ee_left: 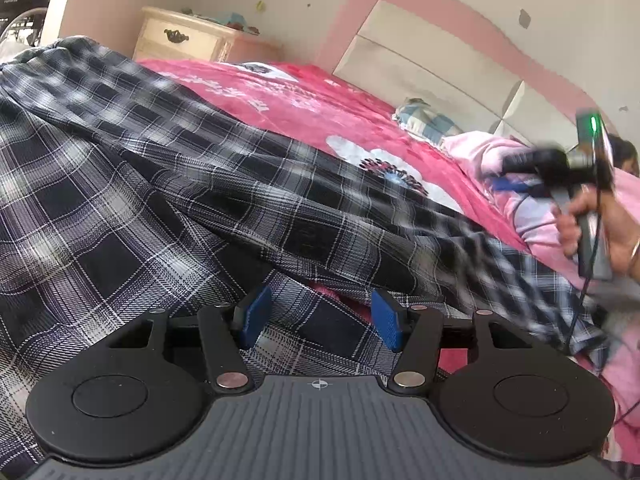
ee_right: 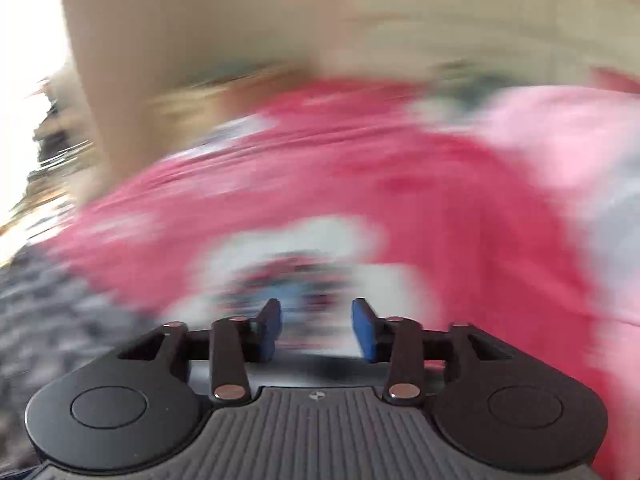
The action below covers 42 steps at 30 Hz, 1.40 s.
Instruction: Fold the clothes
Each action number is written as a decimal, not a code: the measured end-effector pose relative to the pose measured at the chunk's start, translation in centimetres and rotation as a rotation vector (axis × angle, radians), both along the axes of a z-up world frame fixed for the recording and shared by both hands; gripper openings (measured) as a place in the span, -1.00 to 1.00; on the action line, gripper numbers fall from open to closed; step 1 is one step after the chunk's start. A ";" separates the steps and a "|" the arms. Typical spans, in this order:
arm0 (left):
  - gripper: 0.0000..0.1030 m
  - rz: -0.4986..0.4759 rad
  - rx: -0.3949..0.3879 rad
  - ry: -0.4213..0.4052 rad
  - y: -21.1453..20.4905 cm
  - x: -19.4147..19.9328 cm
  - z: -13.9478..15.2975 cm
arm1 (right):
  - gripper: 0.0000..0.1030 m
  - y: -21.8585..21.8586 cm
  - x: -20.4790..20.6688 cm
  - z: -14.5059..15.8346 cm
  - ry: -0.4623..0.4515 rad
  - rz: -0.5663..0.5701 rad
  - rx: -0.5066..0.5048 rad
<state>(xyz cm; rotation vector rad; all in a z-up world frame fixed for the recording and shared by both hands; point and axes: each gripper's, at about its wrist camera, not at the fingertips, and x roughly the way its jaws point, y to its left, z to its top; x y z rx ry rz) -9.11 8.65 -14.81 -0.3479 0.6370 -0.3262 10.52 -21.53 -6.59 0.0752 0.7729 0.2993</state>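
Note:
A dark blue and white plaid garment (ee_left: 168,184) lies rumpled across the red bed cover (ee_left: 304,100), filling the left and middle of the left wrist view. My left gripper (ee_left: 320,318) hovers low over its near folds, open, its blue pads apart with nothing between them. The other gripper (ee_left: 576,168) shows at the right edge, held in a person's hand (ee_left: 612,232) above the garment's far end. The right wrist view is heavily blurred: my right gripper (ee_right: 316,330) is open and empty over the red cover (ee_right: 360,168), with plaid cloth (ee_right: 52,320) at lower left.
A pink and white headboard (ee_left: 420,52) stands behind the bed against a beige wall. A cream nightstand (ee_left: 180,38) sits at the back left. A checked pillow (ee_left: 424,120) and pink bedding (ee_left: 492,156) lie near the headboard on the right.

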 end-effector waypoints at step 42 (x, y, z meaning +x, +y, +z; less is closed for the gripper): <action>0.08 0.064 -0.104 -0.010 2.6 0.0 0.8 | -0.36 6.6 -13.0 0.0 0.013 0.180 -0.252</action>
